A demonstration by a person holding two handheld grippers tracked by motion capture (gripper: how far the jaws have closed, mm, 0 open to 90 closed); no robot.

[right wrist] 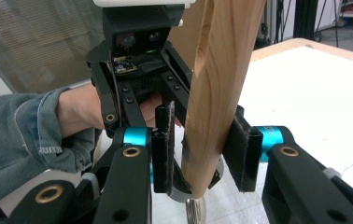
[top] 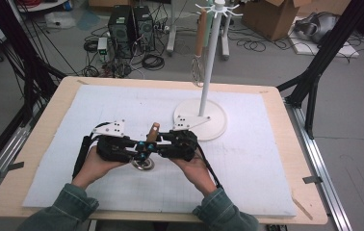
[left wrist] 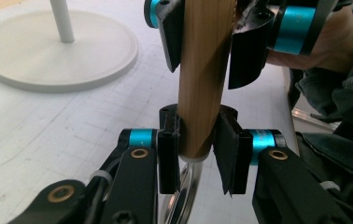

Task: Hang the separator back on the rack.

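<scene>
A utensil with a light wooden handle [top: 154, 130] and a round metal head [top: 143, 165] stands tilted on the white mat, between my two grippers, which face each other. My left gripper [top: 140, 150] [left wrist: 198, 154] is shut on the handle's lower end, both pads pressed against the wood just above the metal collar. My right gripper [top: 158, 142] [right wrist: 202, 149] straddles the handle [right wrist: 221, 79] higher up. Its jaws are slightly apart: one pad lies against the wood, the other stands off with a small gap. From the left gripper view the right gripper [left wrist: 202, 42] sits near the handle's [left wrist: 205, 84] top.
A white hanging stand [top: 208, 62] with a round base [top: 214, 129] [left wrist: 48, 51] rises just behind and to the right of my hands. A whisk with a wooden handle [top: 200, 33] hangs from it. The white mat [top: 98, 106] covers the wooden table [top: 286, 139]. Computers, cables and boxes lie on the floor beyond.
</scene>
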